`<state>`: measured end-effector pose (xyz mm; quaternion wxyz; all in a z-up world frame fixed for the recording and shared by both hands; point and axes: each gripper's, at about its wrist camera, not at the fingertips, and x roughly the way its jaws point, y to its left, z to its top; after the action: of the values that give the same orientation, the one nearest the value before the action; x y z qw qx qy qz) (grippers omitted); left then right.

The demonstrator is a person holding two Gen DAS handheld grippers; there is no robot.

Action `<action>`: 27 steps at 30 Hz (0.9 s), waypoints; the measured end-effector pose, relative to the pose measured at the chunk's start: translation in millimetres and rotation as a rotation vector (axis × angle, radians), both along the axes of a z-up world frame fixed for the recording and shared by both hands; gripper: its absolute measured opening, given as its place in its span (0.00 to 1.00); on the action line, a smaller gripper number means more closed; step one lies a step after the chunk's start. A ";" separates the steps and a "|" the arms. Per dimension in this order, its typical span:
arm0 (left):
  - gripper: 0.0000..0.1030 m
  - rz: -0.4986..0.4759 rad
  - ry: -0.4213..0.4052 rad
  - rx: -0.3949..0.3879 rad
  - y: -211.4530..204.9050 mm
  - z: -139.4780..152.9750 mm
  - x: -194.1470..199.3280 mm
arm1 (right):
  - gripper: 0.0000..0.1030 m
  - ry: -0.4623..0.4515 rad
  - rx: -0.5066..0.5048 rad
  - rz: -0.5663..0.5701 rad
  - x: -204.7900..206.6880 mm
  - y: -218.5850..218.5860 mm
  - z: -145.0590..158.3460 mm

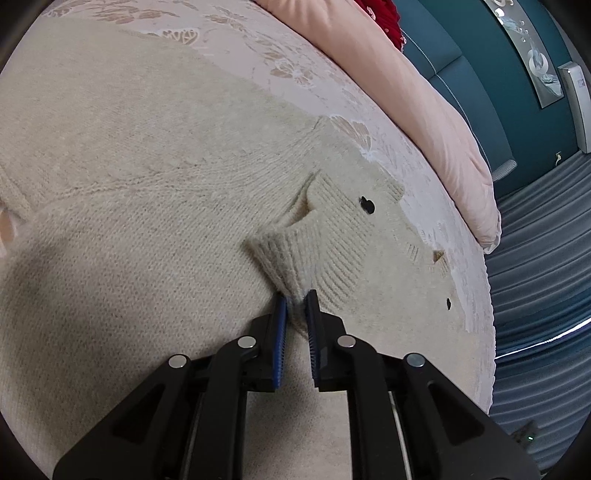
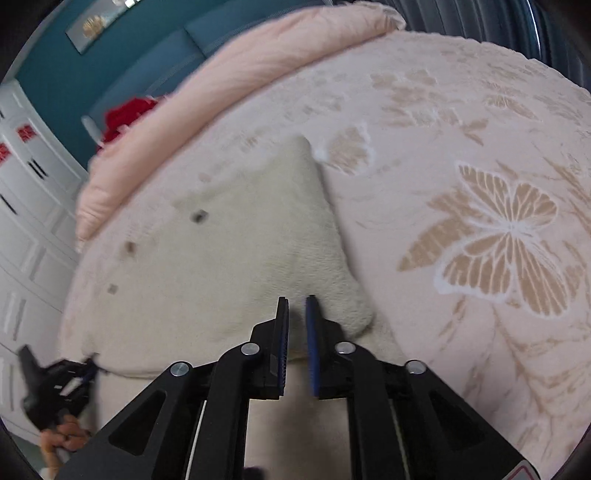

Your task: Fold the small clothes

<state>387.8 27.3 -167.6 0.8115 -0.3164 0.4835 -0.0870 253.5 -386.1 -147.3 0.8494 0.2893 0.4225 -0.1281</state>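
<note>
A cream knit cardigan with dark buttons lies spread on the bed. My left gripper is shut on its ribbed cuff, the sleeve folded over the body. In the right wrist view the cardigan lies ahead and left. My right gripper is nearly closed on a fold of the knit at the garment's near right edge. The left gripper also shows at the lower left of that view, held in a hand.
The bed has a pink cover with a butterfly pattern. A pink pillow and a red item lie by the teal headboard. White cabinets stand left. The bed edge drops to grey floor.
</note>
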 end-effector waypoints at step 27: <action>0.07 0.666 -0.037 0.093 370.3 69.8 -9.3 | 0.78 -0.070 -0.254 0.340 -114.0 161.0 3.7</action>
<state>378.5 397.6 -97.8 0.8176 -0.4181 0.3420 0.1993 139.5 -225.1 -143.6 0.9024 0.1088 0.4161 -0.0250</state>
